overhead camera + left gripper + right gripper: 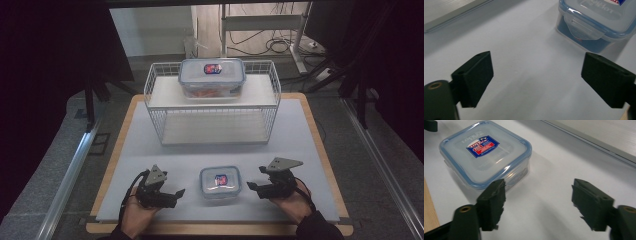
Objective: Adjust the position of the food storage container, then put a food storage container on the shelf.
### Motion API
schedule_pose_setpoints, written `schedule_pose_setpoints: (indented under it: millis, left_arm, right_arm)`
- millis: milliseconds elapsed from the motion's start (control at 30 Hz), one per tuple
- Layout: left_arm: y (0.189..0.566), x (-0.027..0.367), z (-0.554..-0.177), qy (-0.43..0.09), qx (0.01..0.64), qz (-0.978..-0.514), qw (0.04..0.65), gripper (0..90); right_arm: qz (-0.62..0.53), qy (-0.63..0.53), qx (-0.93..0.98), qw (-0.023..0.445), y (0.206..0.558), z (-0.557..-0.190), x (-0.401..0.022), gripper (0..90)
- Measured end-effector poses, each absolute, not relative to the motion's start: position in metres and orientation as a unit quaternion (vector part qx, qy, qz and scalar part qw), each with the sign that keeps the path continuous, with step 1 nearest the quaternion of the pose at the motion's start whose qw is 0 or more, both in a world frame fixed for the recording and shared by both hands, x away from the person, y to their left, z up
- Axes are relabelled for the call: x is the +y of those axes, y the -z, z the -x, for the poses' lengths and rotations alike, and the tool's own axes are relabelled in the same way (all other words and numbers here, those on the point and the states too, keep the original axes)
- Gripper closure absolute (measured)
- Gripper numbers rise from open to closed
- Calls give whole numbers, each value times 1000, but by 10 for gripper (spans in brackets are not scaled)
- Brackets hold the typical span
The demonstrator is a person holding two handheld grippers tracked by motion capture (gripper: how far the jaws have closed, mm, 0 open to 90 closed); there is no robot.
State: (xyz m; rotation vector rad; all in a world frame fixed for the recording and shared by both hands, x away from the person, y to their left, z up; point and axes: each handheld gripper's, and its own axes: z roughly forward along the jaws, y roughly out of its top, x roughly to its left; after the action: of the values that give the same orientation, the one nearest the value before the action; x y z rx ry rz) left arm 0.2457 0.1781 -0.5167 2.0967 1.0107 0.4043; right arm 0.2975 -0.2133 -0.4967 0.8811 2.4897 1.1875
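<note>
1. Landmark: a small square food container (220, 182) with a clear lid, blue seal rim and a red-and-blue label stands upright and closed on the pale grey table mat (150, 150), near the mat's front edge and roughly midway between the two grippers.

2. Left gripper (176, 193): lies to the left of the small container, near it but apart. In the left gripper view its jaws stand spread, with bare mat between the pads; the container (596, 22) sits beyond and to the right of the right-hand pad, not between them. One side latch of the lid faces this camera and is folded down.

3. Right gripper (251, 186): lies to the right of the small container, just beside it without contact. In the right gripper view the jaws stand spread, with nothing between them; the container (485, 152) sits behind the left-hand pad, clear of it as far as can be judged. A grey three-cornered plate tops each gripper.

4. Hands: the person's left hand (134, 212) and right hand (292, 202) hold the grippers from the front edge of the table, either side of the small container.

5. Behind the small container, well apart, a white wire rack (212, 107) stands on the mat. On its upper shelf rests a larger rectangular container (212, 77) of the same make, lid closed, with something orange inside that is too small to identify.

6. The mat lies on a wooden tabletop (320, 145), whose edge shows around it.
</note>
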Motion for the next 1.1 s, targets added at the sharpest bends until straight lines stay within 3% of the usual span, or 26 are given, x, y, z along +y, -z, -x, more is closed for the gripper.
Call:
schedule_pose_setpoints:
  millis: [500,833,900,1100]
  left_arm:
    - [518,176,-248,-133,402,-817,391,69]
    - [513,160,-257,-66,399,-806,433,71]
    - [514,155,-259,-55,397,-807,434,75]
    - [516,140,-273,1,401,-801,444,90]
  right_arm:
    - [-305,-400,853,138,498,-300,-211,115]
    - [-321,-397,852,112,486,-299,-199,54]
    - [-321,-394,855,102,484,-299,-195,82]
    - [-320,-395,860,54,483,-304,-188,286]
